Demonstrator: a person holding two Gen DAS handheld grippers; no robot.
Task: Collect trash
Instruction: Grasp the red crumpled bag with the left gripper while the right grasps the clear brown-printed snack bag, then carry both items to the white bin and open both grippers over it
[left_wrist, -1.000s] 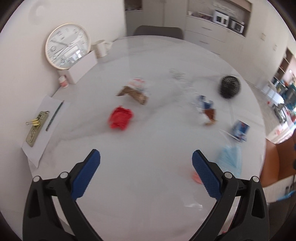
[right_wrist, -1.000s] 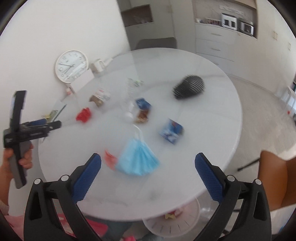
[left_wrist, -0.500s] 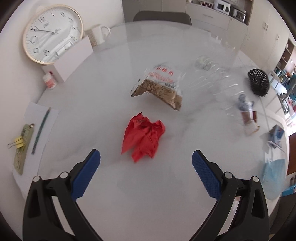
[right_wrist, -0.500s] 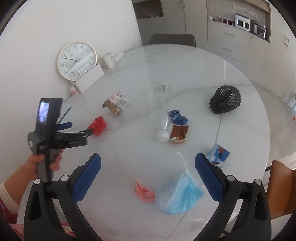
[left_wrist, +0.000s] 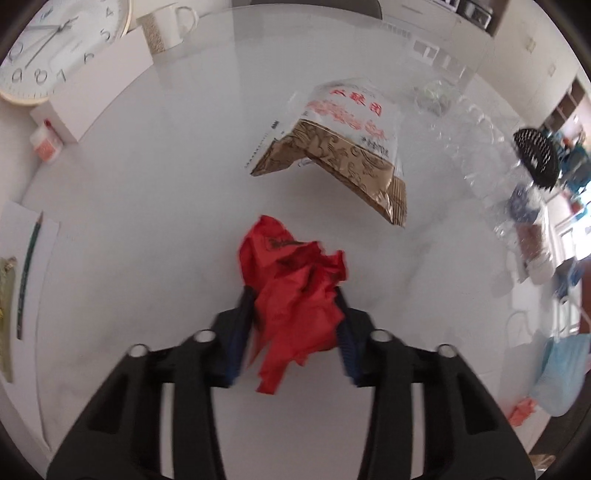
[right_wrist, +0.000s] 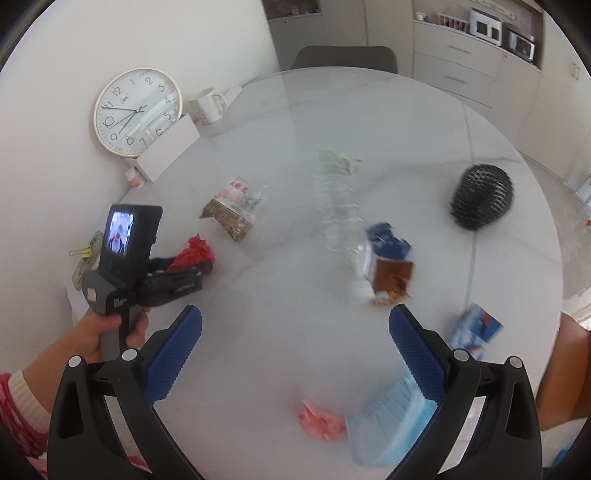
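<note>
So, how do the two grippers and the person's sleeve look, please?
Both the left gripper and the right gripper have black plastic arms, silver pivot pins and blue textured pads. The left one carries a small screen. The sleeve is pink-red with a cream cuff.

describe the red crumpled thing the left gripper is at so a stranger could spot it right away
Start at the round white table and find the wall clock leaning at its edge. Toward the person from there, past the clear snack bag with brown patterned lower half, lies a crumpled red wrapper between the closing fingers of the left gripper. It is the only bright red piece; the smaller scrap by the blue mask is pale pink.
</note>
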